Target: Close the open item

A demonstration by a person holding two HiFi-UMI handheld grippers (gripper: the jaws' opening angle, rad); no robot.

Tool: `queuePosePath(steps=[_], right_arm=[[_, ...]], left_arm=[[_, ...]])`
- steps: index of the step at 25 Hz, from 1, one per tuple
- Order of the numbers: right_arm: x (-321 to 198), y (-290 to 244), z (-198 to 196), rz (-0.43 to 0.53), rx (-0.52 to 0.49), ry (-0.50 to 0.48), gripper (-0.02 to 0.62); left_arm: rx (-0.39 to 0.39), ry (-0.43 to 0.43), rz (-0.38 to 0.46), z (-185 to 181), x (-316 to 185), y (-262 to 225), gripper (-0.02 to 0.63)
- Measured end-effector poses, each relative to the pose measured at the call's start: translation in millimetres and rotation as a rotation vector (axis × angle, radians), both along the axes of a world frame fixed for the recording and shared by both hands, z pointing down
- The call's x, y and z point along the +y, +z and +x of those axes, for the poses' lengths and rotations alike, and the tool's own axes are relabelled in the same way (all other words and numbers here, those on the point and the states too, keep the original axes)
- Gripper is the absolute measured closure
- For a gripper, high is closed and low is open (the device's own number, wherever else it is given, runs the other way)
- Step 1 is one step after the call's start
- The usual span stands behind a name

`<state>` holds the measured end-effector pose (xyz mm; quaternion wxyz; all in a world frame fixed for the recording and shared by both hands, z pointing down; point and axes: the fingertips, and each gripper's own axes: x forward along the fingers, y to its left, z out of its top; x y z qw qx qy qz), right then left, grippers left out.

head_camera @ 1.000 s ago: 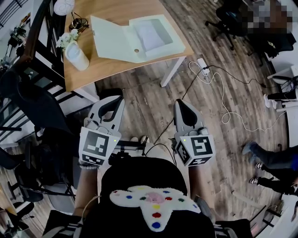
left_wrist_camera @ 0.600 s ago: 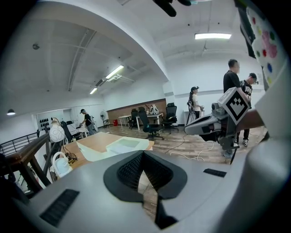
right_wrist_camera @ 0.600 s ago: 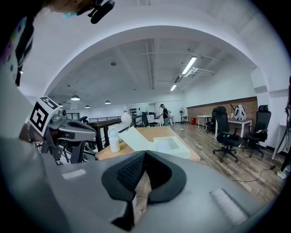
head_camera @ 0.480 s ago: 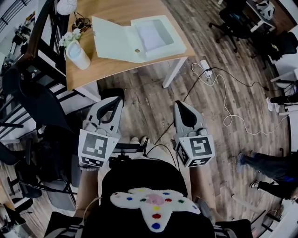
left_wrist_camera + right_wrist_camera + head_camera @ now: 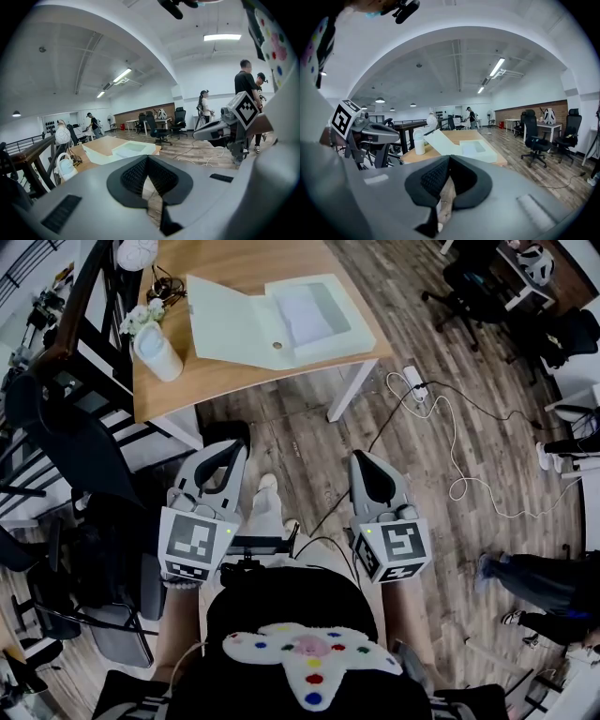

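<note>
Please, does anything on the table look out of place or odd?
Only the white box on the wooden table: its lid lies flapped open toward the white container. Nothing looks spilled or damaged.

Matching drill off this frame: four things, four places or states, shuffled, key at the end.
Things
1. box
2. white jug
3. power strip
4. left gripper

Places or states
A. lying on the floor
B. jaws shut, nothing held
C. on the table, lid swung open
D. upright near the table's left edge in the head view

Pairs: 1-C, 2-D, 3-A, 4-B
</note>
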<state>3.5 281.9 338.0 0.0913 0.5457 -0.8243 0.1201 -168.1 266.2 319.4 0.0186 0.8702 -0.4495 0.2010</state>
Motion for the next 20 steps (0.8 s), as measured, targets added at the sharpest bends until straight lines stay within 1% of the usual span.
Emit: queuePosePath(steps=[7,13,14,16,17,20], right_arm=[[-30.1,1.7,-1.9,0.012,0.010,0.023,0.588],[-68.9,2.6,0.1,0.012,0.008,0.046,0.587],[-75.7,3.1,0.1,0.010,0.009,0.047,0.588],[-89.5,4.1,-1.1,0.007,0.012,0.051,0.588],[-95.8,5.0,-2.2,0.004,0.013,0.052,0.588],[-115.1,10.0,-4.5,-0.013,0.020,0.054,0.588]], left_arm=[[0.013,-0.003,-0.014,-8.2,-33.8,8.7,0.600],[0.098,-0.067,-0.087,-18.7,-85.2,26.4,0.594],[0.105,-0.079,-0.101,-20.9,-94.0,30.3,0.586],[0.117,-0.103,-0.128,-26.7,-111.5,39.7,0.525],[0.118,-0.118,-0.142,-30.7,-119.9,45.3,0.506],[0.100,-0.167,-0.182,-43.8,-144.8,63.8,0.453]])
